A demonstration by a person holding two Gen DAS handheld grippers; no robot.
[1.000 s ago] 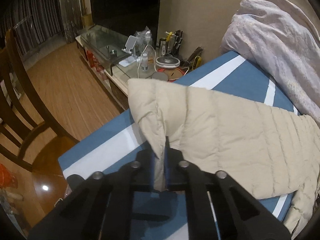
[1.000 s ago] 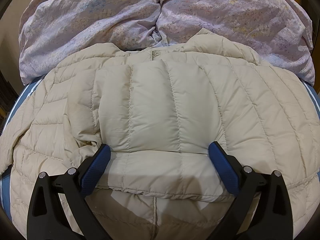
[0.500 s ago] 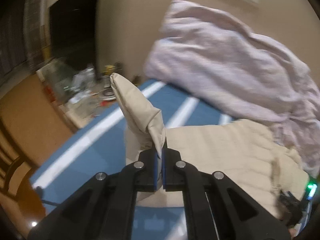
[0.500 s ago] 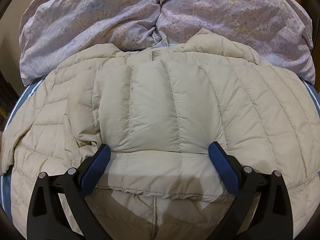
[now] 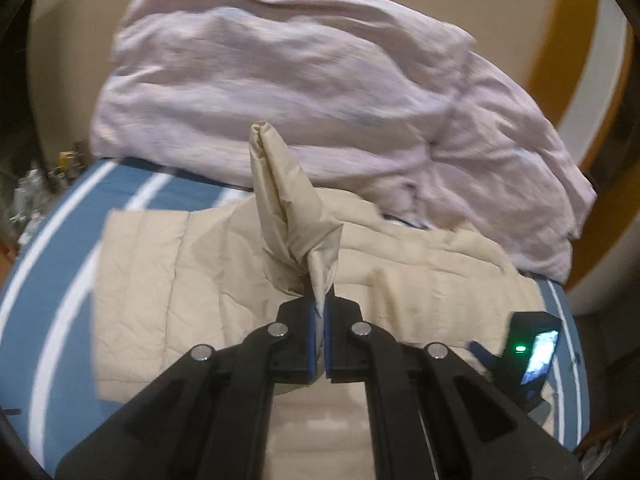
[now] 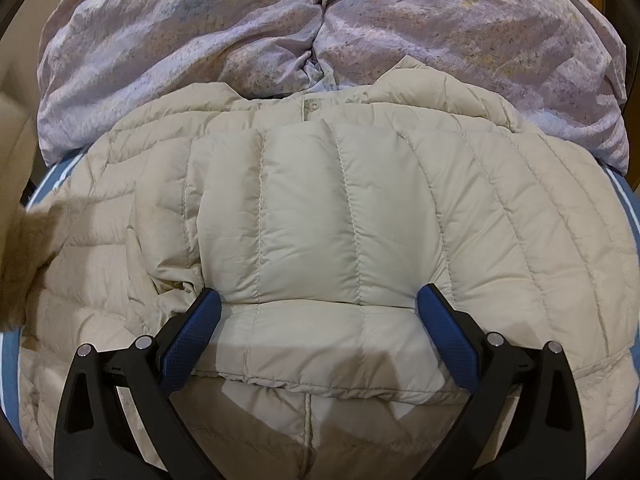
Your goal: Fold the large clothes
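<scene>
A beige quilted down jacket (image 6: 320, 208) lies spread on a blue sheet with white stripes (image 5: 52, 280). One sleeve is folded across its front. My left gripper (image 5: 319, 312) is shut on the other sleeve (image 5: 288, 208) and holds it raised, cuff end pointing up, over the jacket body (image 5: 180, 288). My right gripper (image 6: 319, 320) is open, its blue pads (image 6: 192, 336) resting either side of the folded sleeve's cuff. The lifted sleeve shows blurred at the left edge of the right wrist view (image 6: 24, 256).
A crumpled lilac duvet (image 6: 320, 28) is piled behind the jacket against the wall, also in the left wrist view (image 5: 300, 92). The right gripper's body with a green light (image 5: 532, 352) shows at the right. Cluttered items (image 5: 36, 188) stand past the bed's left edge.
My left gripper has swung right with the sleeve, from the bed's left edge to over the jacket body. The sleeve has entered the right wrist view. The right gripper has not moved.
</scene>
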